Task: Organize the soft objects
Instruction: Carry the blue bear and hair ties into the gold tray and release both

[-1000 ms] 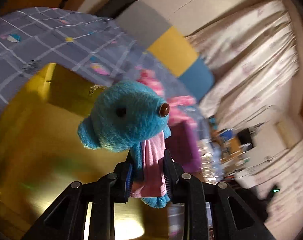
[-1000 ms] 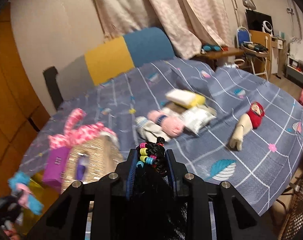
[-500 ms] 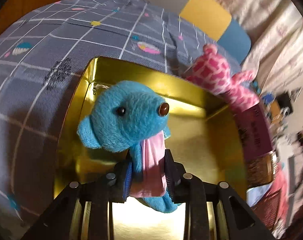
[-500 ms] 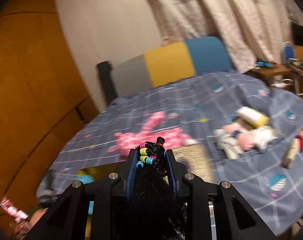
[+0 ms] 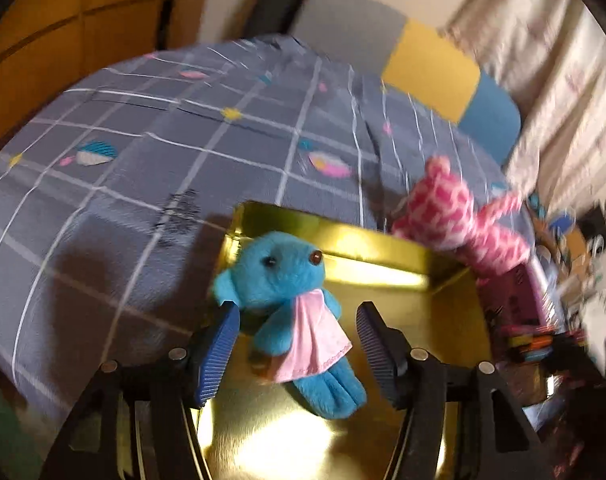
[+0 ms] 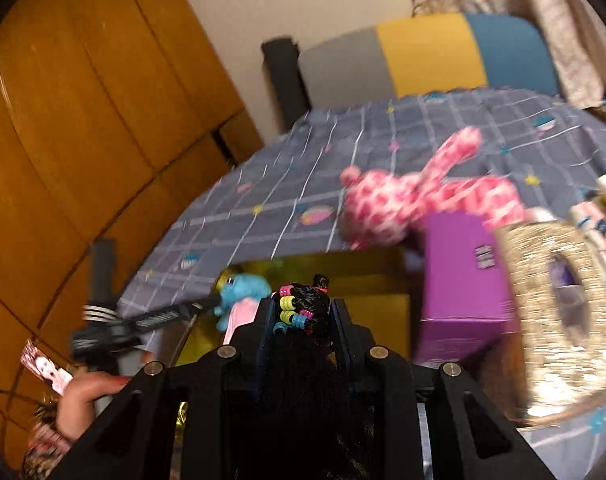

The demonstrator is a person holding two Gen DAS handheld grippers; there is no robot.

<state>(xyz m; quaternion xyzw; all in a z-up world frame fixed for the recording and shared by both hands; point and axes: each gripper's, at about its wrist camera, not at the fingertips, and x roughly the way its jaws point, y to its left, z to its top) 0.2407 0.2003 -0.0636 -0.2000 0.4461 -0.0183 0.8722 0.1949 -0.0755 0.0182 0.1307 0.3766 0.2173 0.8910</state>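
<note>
A blue plush bear [image 5: 291, 304] in a pink dress lies in the gold tin box [image 5: 383, 252] on the bed, between the open jaws of my left gripper [image 5: 297, 336]. The bear also shows in the right wrist view [image 6: 243, 292] by the left gripper's finger. My right gripper [image 6: 301, 312] is shut on a black doll head with coloured beads in its hair [image 6: 303, 306], held above the near side of the gold tin box [image 6: 375, 280]. A pink-and-white plush [image 5: 455, 216] lies just beyond the box; it also shows in the right wrist view [image 6: 403, 204].
A purple box [image 6: 463, 272] and a glittery gold bag [image 6: 559, 300] stand right of the tin. The bed has a grey checked sheet [image 5: 143, 168] and a grey, yellow and blue headboard [image 6: 423, 52]. A wooden wardrobe [image 6: 83, 120] stands at the left.
My left gripper has opened and let go of the blue bear, which now rests in the gold box. My right gripper has swung left over the box, still holding the doll head.
</note>
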